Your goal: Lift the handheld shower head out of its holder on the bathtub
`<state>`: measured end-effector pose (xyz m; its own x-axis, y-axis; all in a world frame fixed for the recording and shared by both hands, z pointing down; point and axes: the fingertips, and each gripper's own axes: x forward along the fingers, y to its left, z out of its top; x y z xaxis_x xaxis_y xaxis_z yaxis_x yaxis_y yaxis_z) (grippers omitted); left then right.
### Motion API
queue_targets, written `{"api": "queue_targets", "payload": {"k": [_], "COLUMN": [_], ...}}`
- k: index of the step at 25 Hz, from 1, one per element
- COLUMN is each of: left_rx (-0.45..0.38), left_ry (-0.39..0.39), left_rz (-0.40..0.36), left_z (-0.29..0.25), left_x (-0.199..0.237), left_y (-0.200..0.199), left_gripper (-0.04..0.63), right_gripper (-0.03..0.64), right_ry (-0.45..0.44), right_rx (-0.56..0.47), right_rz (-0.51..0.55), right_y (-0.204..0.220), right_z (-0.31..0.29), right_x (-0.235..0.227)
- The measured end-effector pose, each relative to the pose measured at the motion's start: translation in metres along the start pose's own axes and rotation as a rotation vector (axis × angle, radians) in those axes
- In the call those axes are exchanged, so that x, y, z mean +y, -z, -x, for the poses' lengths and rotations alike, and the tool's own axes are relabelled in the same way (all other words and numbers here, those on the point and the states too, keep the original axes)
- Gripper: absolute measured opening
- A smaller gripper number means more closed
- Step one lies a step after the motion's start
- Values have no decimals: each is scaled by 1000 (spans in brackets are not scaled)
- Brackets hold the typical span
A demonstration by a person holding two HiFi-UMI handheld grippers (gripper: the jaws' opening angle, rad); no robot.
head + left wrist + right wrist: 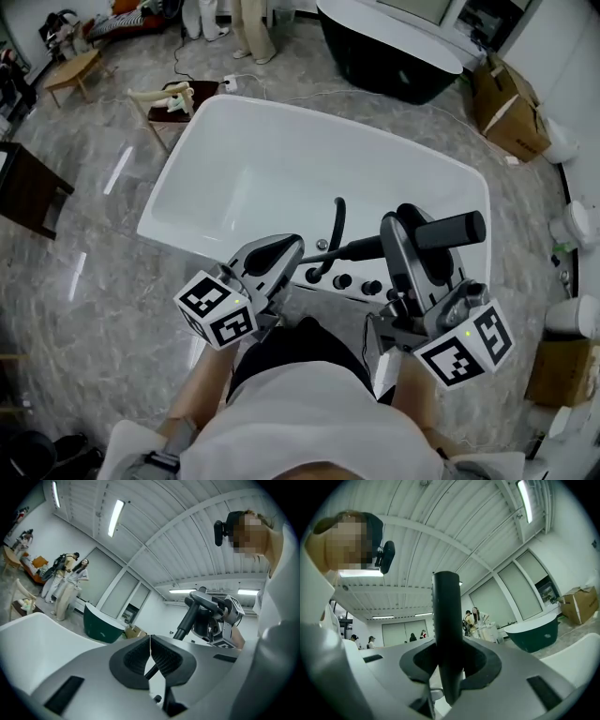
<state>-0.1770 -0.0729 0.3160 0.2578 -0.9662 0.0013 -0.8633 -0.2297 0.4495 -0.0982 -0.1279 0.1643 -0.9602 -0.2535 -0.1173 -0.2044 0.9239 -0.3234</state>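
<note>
My right gripper point(398, 234) is shut on the black handheld shower head point(450, 230), which lies about level above the near rim of the white bathtub point(216, 108). In the right gripper view its dark handle point(446, 620) stands upright between the pads of my right gripper point(447, 663). A black hose point(347, 249) runs from it toward my left gripper point(286, 248). My left gripper point(150, 646) has its tips touching; the ribbed hose point(153, 671) shows just below them. The handle point(187, 618) rises to the right there. A black spout point(335, 220) and knobs point(342, 279) sit on the tub deck.
A black bathtub point(389, 47) stands at the back, with cardboard boxes point(511, 108) to its right. Wooden stools point(70, 70) and a dark table point(23, 187) are at the left. People point(253, 28) stand at the far end. A cable point(202, 70) lies on the marble floor.
</note>
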Motion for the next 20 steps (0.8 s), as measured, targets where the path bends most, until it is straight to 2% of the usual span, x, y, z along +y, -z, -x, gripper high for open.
{"api": "queue_targets", "payload": {"k": [4, 11, 20], "left_rx": [31, 136, 258], "left_ry": [132, 363, 583], "left_rz": [17, 19, -7], "left_z": [-35, -97, -149], "left_x": [-28, -99, -184], "left_y": [12, 48, 99], "left_gripper": [12, 12, 12], "right_gripper": [118, 118, 117], "right_ry": [95, 349, 677], "right_rx": [-80, -220, -311], "right_rz": [4, 26, 75], "right_y": [-29, -71, -87], "right_z": [44, 156, 295], "right_x": [-19, -64, -104]}}
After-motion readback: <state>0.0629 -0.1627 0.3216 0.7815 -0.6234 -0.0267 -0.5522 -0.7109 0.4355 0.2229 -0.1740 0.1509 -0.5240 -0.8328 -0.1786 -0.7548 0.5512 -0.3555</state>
